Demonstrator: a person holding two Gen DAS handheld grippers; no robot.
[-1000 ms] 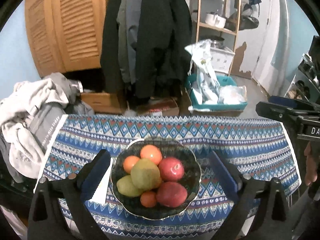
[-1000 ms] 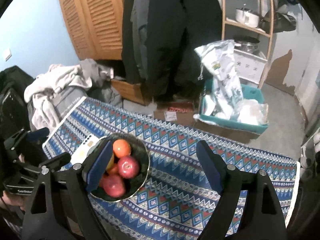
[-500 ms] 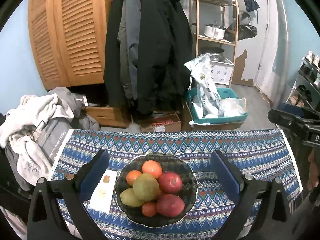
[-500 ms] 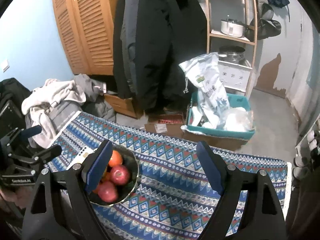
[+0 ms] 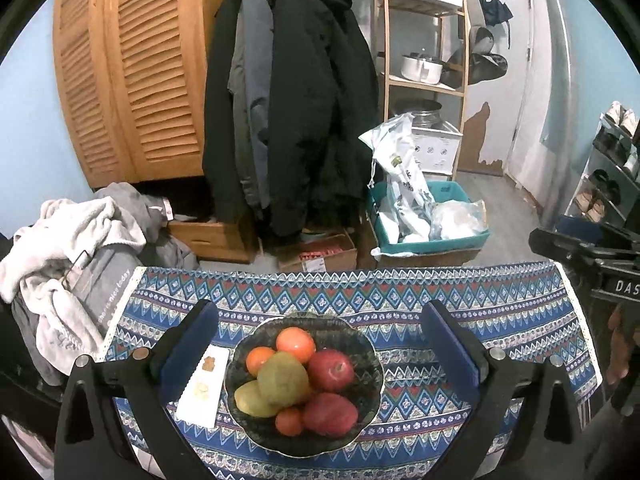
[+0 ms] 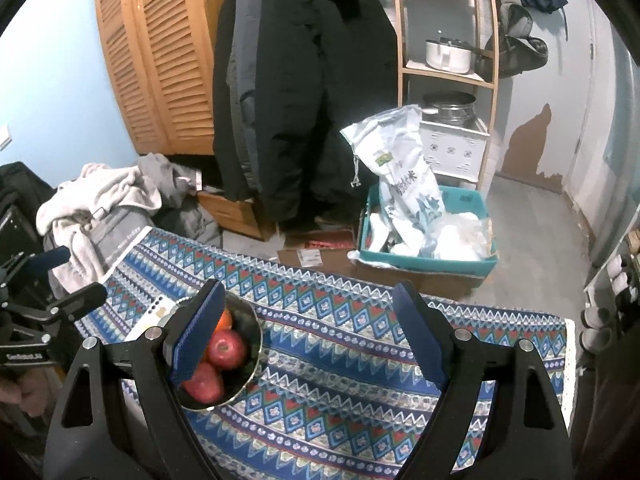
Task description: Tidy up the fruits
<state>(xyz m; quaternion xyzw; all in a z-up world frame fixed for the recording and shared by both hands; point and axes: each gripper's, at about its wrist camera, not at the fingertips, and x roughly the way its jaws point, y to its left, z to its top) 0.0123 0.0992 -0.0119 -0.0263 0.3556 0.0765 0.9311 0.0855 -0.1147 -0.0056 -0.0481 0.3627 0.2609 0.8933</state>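
A dark glass bowl [image 5: 370, 364] with a scalloped rim sits near the front edge of the surface [image 5: 500, 312], which is covered by a blue patterned cloth. It holds a heap of fruit: two red apples [image 5: 331, 370], one behind the other, a large brownish-green pear [image 5: 283, 378] in the middle, a smaller yellow-green pear [image 5: 250, 399] at its left, and three small orange fruits [image 5: 296, 345] at the back and front. Just beside the bowl on its left lies a white card [image 5: 202, 388]. The left gripper [image 5: 318, 344] hangs released above the bowl, its blue pads wide apart on either side of it, touching nothing. The right gripper [image 6: 306, 336] is likewise released and empty over bare cloth, with the bowl [image 6: 256, 336] behind its left finger.
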